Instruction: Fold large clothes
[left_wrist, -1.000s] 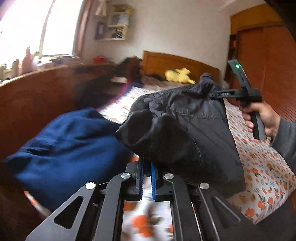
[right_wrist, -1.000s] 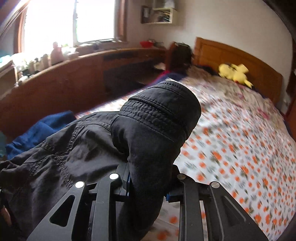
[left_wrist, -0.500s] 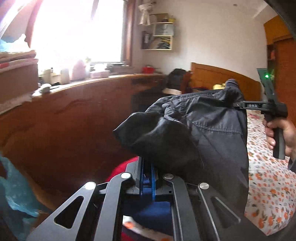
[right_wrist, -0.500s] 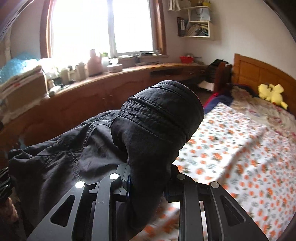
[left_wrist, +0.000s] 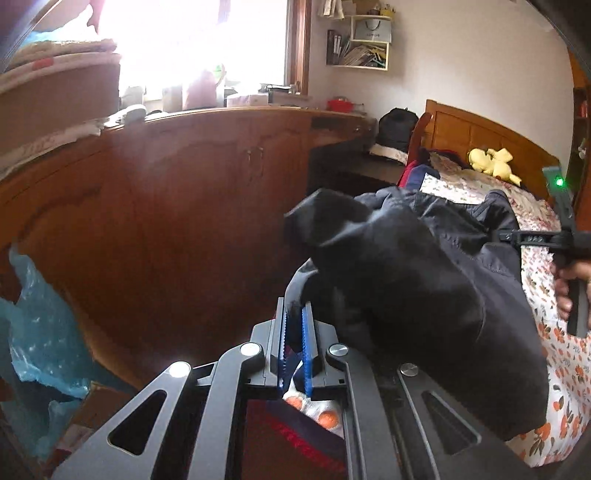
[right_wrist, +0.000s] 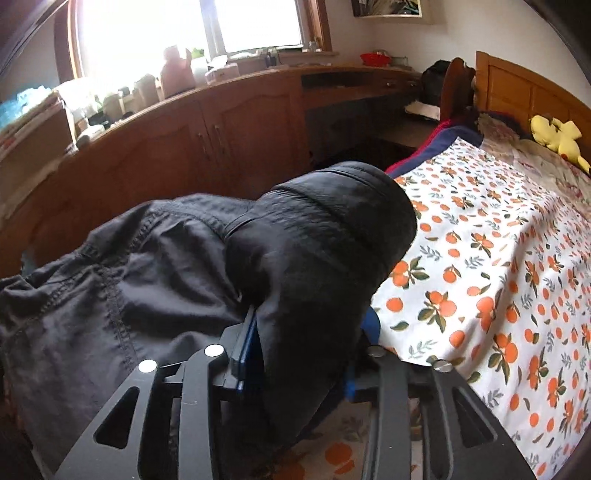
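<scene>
The left tool (left_wrist: 294, 334) is held out level, its blue pads nearly pressed together on a thin edge of the black jacket (left_wrist: 417, 280), which bulges up and to the right of the fingers. The right tool (right_wrist: 301, 345) is likewise level, its pads spread wider around a thick padded fold of the same jacket, whose ribbed bulk fills the gap and blocks most of the near view. From the left wrist camera the right tool shows side-on at the far edge, gripped from below by the right hand (left_wrist: 567, 291), a green light on its upper arm. The jacket hangs in the air between the two tools, above the edge of the bed. Beneath and beyond it spreads the orange-print bedsheet (right_wrist: 491, 258). To the left runs a wooden cabinet (right_wrist: 207, 147) under the bright window. Farther off, a yellow plush toy (right_wrist: 557, 136) lies against the wooden headboard (right_wrist: 524, 88).
</scene>
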